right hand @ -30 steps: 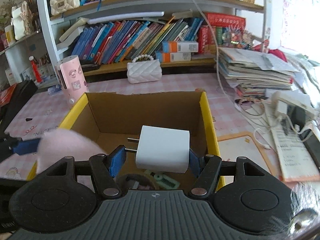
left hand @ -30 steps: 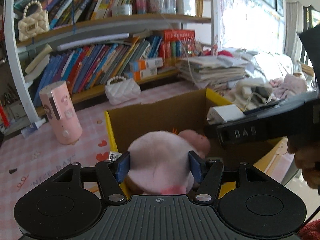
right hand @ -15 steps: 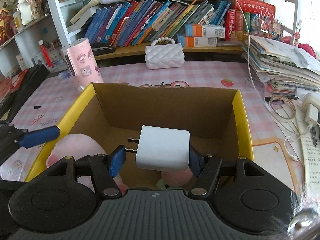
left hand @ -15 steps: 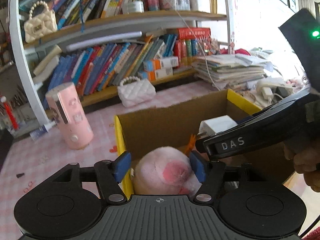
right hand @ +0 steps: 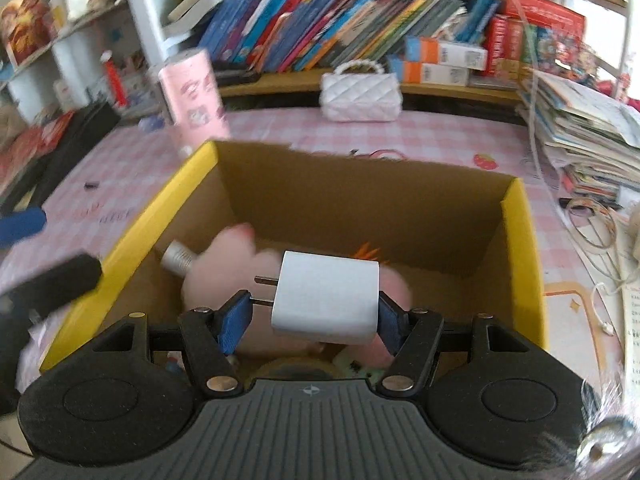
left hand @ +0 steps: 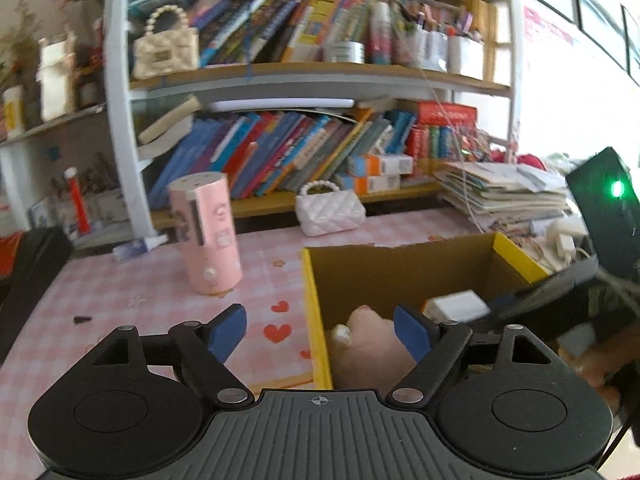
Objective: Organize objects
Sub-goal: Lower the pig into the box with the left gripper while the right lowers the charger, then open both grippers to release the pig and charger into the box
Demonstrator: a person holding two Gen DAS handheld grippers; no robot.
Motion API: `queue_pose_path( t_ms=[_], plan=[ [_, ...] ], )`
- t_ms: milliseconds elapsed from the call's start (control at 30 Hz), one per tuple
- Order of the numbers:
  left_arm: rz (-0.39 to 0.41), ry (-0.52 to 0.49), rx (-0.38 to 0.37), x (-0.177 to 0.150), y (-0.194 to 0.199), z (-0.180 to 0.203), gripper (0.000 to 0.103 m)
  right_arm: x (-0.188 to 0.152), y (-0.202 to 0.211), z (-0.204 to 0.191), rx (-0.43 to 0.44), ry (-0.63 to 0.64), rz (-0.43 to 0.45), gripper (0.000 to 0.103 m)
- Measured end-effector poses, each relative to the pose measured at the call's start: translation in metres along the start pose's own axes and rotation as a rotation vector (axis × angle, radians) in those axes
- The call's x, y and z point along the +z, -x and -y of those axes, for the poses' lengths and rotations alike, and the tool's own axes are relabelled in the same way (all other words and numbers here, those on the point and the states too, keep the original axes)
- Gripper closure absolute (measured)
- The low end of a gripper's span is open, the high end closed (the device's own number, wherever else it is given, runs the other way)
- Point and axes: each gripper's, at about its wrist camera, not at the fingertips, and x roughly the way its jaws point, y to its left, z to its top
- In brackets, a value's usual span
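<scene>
Right gripper (right hand: 314,316) clamps a white charger (right hand: 326,298) over the cardboard box (right hand: 520,240); left gripper (left hand: 320,330) is opening, empty, above a half-hidden pink plush (left hand: 368,344).

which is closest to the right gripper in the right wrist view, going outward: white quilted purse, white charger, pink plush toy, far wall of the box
1. white charger, gripped in the right gripper
2. pink plush toy, just beyond, lying in the box
3. far wall of the box, behind the toy
4. white quilted purse, past the box, by the shelf
</scene>
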Motion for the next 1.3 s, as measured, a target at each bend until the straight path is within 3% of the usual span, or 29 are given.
queue_pose_path(
  t_ms=[467, 567, 667, 867, 1300],
  plan=[
    [-0.045, 0.119, 0.058, -0.015, 0.023, -0.014, 0.017, 0.003, -0.017, -0.016, 0.043, 0.159, -0.128, 0.040],
    [-0.047, 0.153, 0.087, -0.020, 0.031, -0.021, 0.014, 0.003, -0.017, -0.016, 0.044, 0.157, -0.127, 0.037],
    [-0.049, 0.183, 0.119, -0.024, 0.040, -0.029, 0.013, 0.003, -0.014, -0.018, 0.040, 0.165, -0.113, 0.028],
    [-0.015, 0.208, 0.165, -0.025, 0.063, -0.046, 0.009, -0.006, 0.008, -0.027, 0.026, 0.109, -0.028, 0.025],
    [0.035, 0.175, 0.167, -0.033, 0.108, -0.072, 0.002, -0.042, 0.101, -0.089, -0.088, -0.012, 0.271, 0.016]
  ],
)
